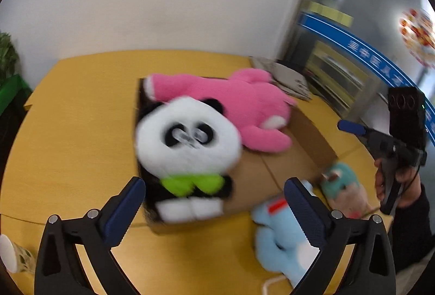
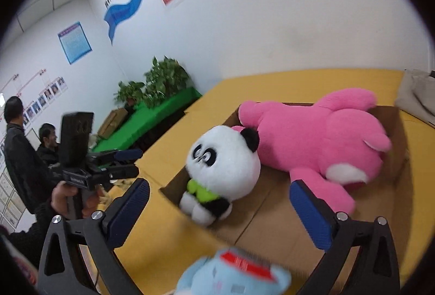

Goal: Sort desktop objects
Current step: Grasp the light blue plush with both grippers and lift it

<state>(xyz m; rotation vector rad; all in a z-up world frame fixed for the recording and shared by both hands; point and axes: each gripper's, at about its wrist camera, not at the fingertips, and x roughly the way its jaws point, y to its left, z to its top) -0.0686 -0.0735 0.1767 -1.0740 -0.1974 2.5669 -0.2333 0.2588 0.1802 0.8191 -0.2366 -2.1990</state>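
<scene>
A panda plush (image 1: 187,148) with a green bow sits in the near left corner of an open cardboard box (image 1: 307,142) on the yellow table (image 1: 81,115). A pink plush (image 1: 244,104) lies across the back of the box. My left gripper (image 1: 214,208) is open and empty, just in front of the panda. My right gripper (image 2: 220,208) is open and empty above the box's near edge (image 2: 272,227); the panda (image 2: 225,167) and the pink plush (image 2: 320,140) lie ahead of it. A light blue plush (image 1: 282,238) lies on the table beside the box, and shows low in the right wrist view (image 2: 233,276).
A teal and pink plush (image 1: 342,186) lies right of the box. The right gripper and the hand holding it (image 1: 394,148) are at the far right. Papers (image 1: 288,77) lie at the table's back right. Plants (image 2: 157,83) and two people (image 2: 16,148) are beyond the table.
</scene>
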